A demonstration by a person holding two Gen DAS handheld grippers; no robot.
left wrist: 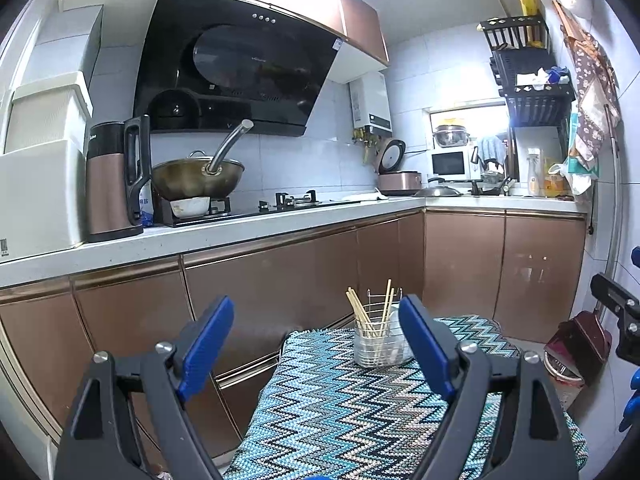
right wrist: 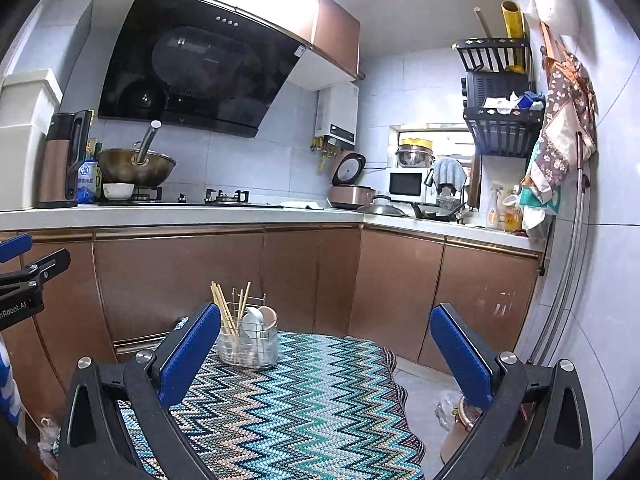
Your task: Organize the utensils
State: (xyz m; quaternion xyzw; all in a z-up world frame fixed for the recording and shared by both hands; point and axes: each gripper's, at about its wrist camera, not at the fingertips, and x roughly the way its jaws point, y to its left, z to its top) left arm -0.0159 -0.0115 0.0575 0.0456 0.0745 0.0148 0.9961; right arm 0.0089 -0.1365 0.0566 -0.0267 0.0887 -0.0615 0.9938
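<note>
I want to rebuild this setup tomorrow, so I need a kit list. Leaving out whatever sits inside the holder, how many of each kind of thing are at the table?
Tongs: 2, the left tongs and the right tongs, both open and empty
Utensil holder: 1
Zigzag cloth: 1
Total: 4

A home kitchen: range hood, wok, countertop, cabinets.
</note>
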